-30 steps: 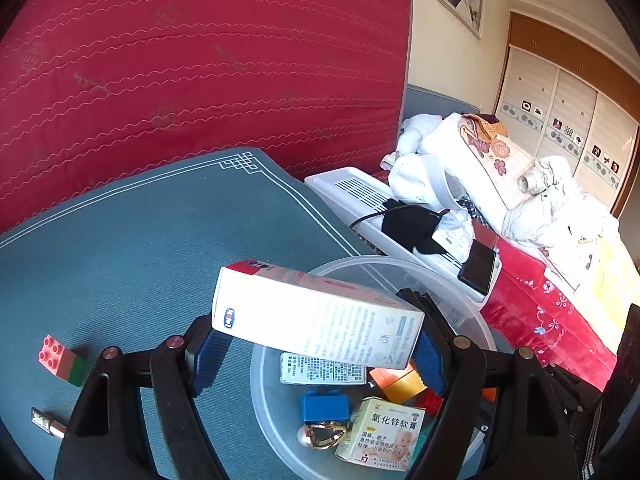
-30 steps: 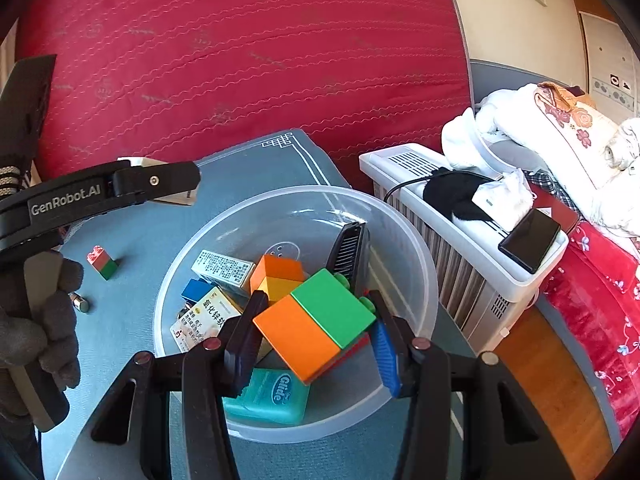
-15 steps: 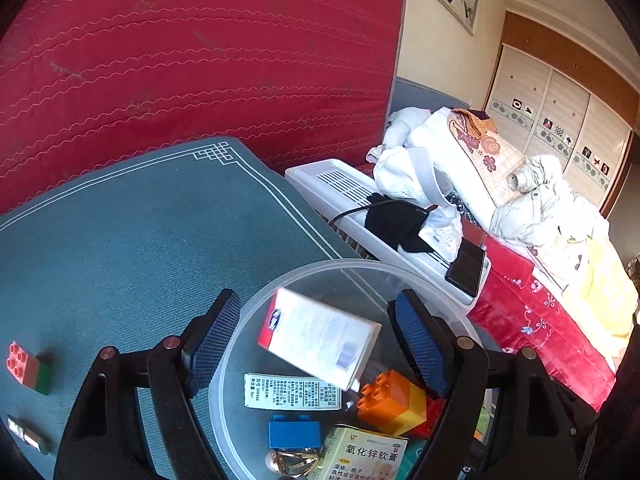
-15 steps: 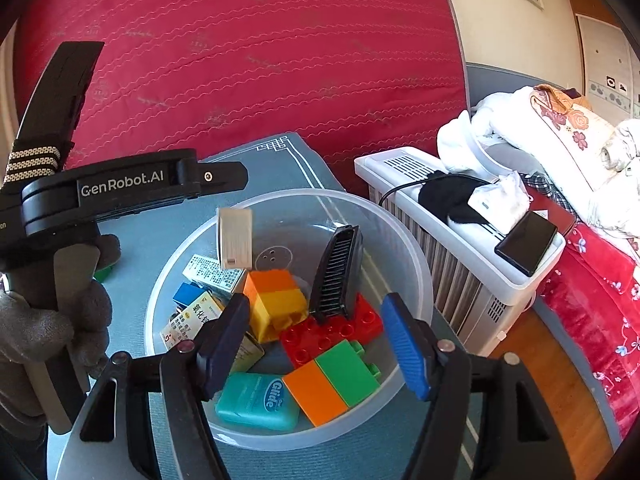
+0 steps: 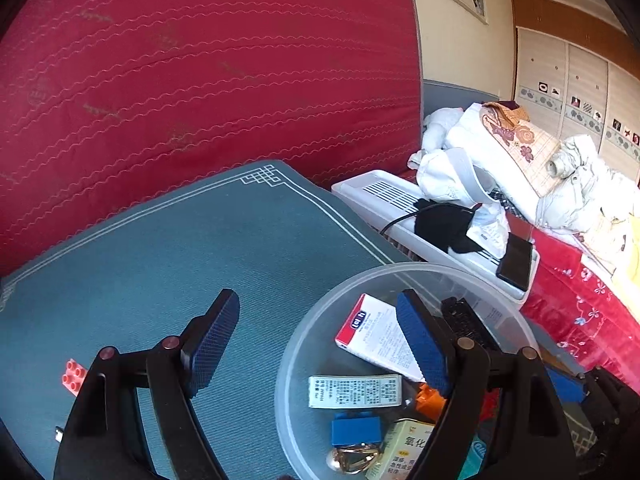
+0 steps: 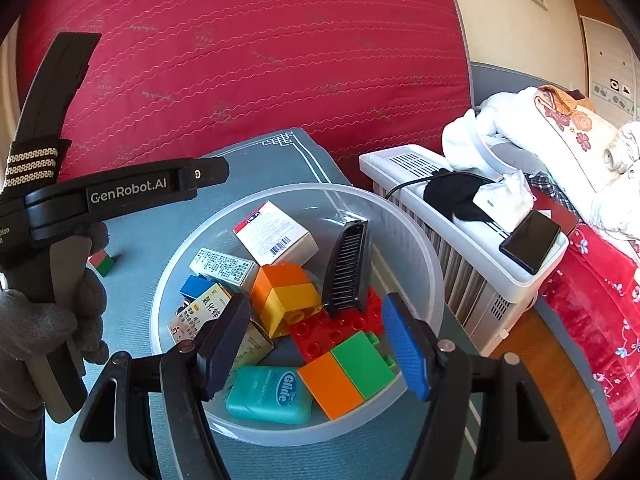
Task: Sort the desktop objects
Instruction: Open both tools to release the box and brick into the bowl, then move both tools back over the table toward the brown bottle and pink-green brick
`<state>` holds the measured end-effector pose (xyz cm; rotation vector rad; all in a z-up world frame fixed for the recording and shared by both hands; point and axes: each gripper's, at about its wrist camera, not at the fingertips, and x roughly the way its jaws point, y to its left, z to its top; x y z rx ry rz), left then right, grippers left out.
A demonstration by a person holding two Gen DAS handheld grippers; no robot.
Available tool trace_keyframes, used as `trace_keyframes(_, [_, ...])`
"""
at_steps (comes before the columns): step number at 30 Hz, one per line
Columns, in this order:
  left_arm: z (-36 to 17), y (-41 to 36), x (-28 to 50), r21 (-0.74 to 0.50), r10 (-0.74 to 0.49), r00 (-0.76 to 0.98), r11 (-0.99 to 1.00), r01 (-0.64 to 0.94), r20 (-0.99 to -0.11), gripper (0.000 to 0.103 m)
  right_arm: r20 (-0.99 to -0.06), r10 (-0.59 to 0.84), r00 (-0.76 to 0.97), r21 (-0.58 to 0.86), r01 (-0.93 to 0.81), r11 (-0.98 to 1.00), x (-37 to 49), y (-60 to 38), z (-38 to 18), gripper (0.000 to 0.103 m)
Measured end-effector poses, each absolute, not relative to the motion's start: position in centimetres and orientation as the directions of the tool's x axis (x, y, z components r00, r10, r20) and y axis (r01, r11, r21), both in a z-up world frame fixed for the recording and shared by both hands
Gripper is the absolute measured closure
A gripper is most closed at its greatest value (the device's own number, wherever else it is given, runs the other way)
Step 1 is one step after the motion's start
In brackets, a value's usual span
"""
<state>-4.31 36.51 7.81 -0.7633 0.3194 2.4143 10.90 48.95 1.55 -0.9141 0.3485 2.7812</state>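
A clear plastic bowl point(image 6: 424, 264) on the blue table mat holds several sorted things: a white and red medicine box point(image 6: 276, 234), an orange and green block point(image 6: 348, 374), a black comb point(image 6: 348, 266), a teal floss case point(image 6: 270, 394) and other boxes and bricks. My right gripper point(image 6: 316, 346) is open and empty above the bowl's near side. My left gripper point(image 5: 320, 344) is open and empty over the bowl's point(image 5: 304, 320) left rim, above the medicine box point(image 5: 376, 336). A red and green brick point(image 5: 74, 376) lies on the mat at the left.
A small metal thing point(image 5: 59, 434) lies at the mat's near left edge. A white radiator point(image 6: 460, 240) with a phone point(image 6: 530, 240) and black cloth stands right of the table. A red mattress point(image 5: 200, 80) leans behind. The red and green brick shows again point(image 6: 105, 262).
Both grippers opened. The medicine box dropped from my left gripper into the bowl; the orange and green block dropped from my right gripper into the bowl. The left gripper shifted left.
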Motion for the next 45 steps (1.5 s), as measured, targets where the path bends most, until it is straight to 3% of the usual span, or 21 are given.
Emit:
trace_keyframes(12, [7.7,34.1,-4.3,0.079,0.41,-0.699,-0.83,-0.553,-0.586,0.019,-0.599,0.102,-0.794,0.151,-0.237,-0.96,11.0,47.6,1.8,0.03])
trace_keyframes(45, [7.1,22.2,-4.5,0.008,0.32,-0.74,-0.915,-0.403,-0.592,0.019,-0.567,0.067,-0.821,0.152,-0.184,-0.971,11.1,42.1,3.6,0.03])
